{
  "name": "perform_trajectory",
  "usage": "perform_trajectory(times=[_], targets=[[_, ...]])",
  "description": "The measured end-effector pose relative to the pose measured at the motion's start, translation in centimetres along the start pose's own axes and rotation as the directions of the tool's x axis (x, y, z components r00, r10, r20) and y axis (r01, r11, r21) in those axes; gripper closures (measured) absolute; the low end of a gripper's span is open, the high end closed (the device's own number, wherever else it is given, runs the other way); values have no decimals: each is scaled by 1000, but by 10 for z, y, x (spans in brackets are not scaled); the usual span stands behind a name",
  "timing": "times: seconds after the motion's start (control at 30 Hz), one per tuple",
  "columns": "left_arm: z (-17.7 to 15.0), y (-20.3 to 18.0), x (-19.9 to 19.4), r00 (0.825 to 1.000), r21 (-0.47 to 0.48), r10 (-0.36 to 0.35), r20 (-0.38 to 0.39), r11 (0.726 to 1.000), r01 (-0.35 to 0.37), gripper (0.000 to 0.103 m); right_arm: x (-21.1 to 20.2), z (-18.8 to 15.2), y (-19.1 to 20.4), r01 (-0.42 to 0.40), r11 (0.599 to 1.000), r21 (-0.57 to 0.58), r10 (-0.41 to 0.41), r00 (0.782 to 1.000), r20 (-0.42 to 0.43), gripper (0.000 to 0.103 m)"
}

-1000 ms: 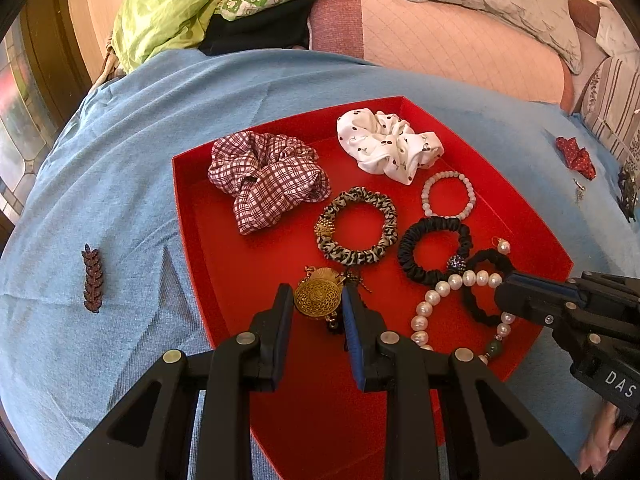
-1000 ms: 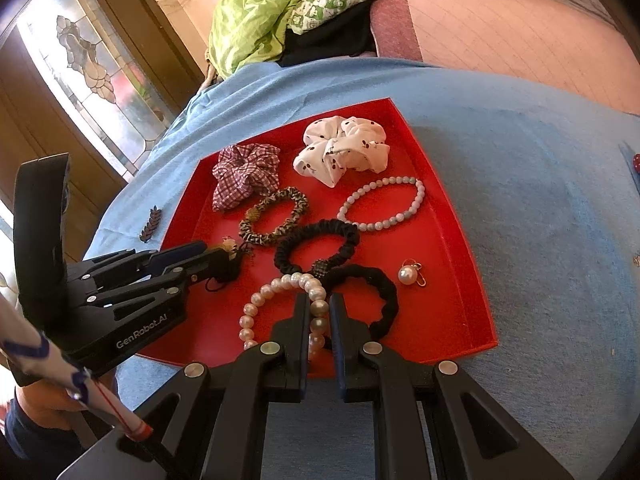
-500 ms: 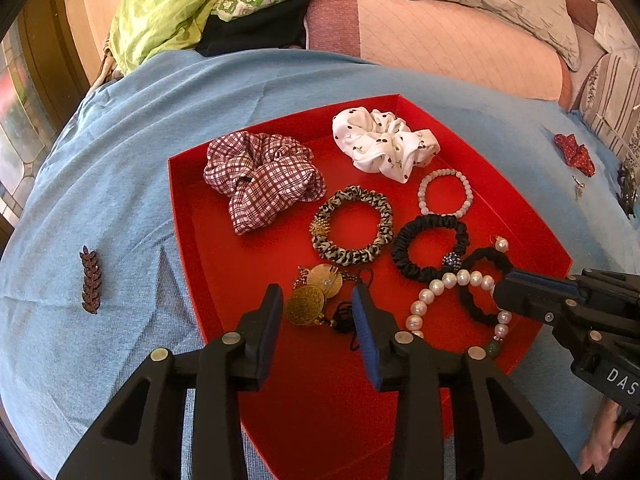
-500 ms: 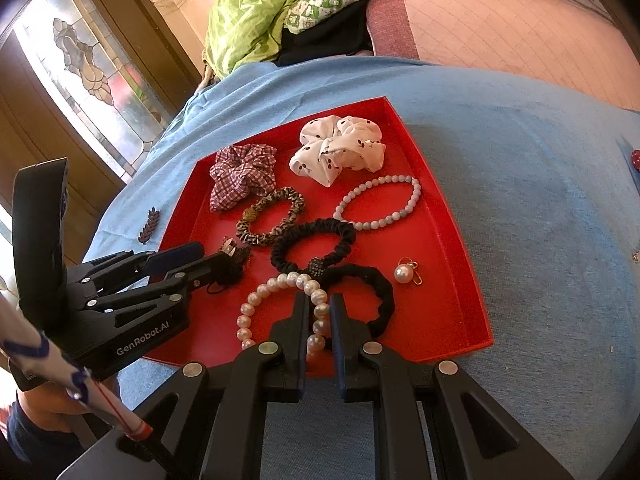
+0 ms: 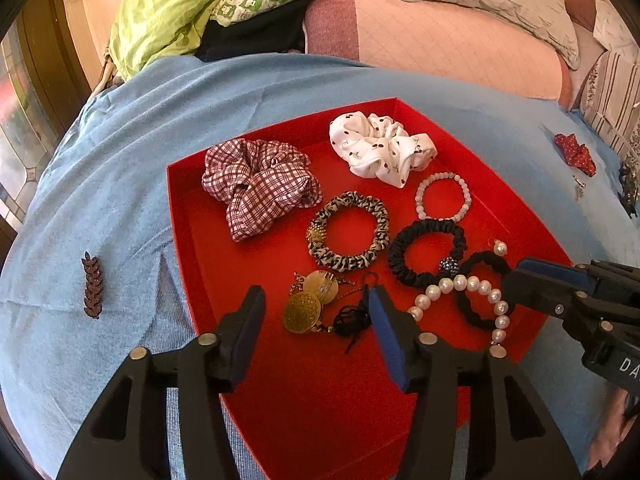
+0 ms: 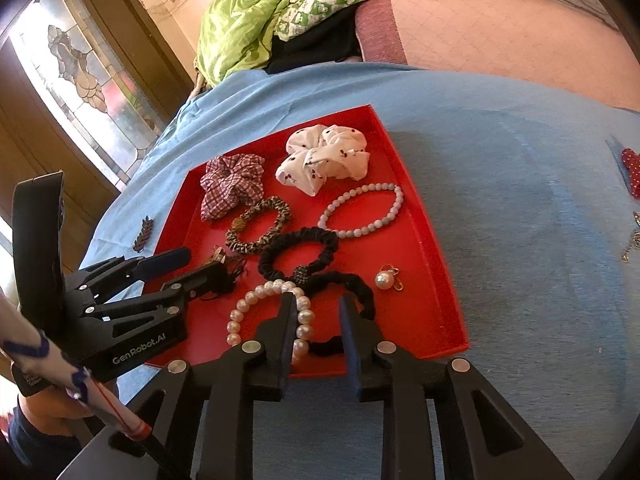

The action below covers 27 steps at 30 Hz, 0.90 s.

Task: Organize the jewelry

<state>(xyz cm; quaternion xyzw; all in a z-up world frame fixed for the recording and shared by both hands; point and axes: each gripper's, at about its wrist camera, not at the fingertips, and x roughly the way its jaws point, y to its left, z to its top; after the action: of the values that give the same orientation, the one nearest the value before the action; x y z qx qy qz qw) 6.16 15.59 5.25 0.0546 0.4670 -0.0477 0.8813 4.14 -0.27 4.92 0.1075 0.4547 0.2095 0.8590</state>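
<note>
A red tray (image 5: 180,216) (image 6: 420,280) on the blue cloth holds scrunchies, bracelets and earrings. My left gripper (image 5: 316,322) (image 6: 180,268) hovers over its near left part with its jaws opening. The gold disc earrings (image 5: 302,312) lie loose on the tray floor between the fingers, untouched. My right gripper (image 6: 318,322) (image 5: 552,280) is at the tray's near edge, jaws also opening. The pearl bracelet (image 6: 244,308) (image 5: 460,284) rests in the tray. Part of its loop lies in the gap beside the left pad, and the right pad stands clear. A black hair tie (image 6: 352,280) overlaps the bracelet.
Also in the tray are a plaid scrunchie (image 5: 256,188), white scrunchie (image 5: 380,148), leopard scrunchie (image 5: 348,200), black scrunchie (image 5: 432,226), pale bead bracelet (image 6: 394,204) and pearl earring (image 6: 386,280). A leaf brooch (image 5: 93,290) lies left of the tray and a red bow (image 5: 576,152) far right.
The left jaws spread and let go of the gold earrings, which dropped onto the tray. The right jaws, shut on the pearl bracelet before, have parted. Neither hand has shifted.
</note>
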Motion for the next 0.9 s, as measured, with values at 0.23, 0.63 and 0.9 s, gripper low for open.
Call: perform_trajectory(times=[0.23, 0.63, 0.9], targets=[[1, -1, 0, 1000, 9, 18, 2, 1000, -18, 41, -6, 1, -3, 6, 1000, 5, -6, 1000, 15, 70], [5, 2, -5, 998, 0, 57, 30, 998, -57, 28, -17, 5, -7, 44, 999, 4, -44, 998, 53, 56], [8, 7, -23, 988, -58, 102, 117, 994, -96, 16, -40, 9, -7, 192, 981, -23, -187, 972, 139, 32]])
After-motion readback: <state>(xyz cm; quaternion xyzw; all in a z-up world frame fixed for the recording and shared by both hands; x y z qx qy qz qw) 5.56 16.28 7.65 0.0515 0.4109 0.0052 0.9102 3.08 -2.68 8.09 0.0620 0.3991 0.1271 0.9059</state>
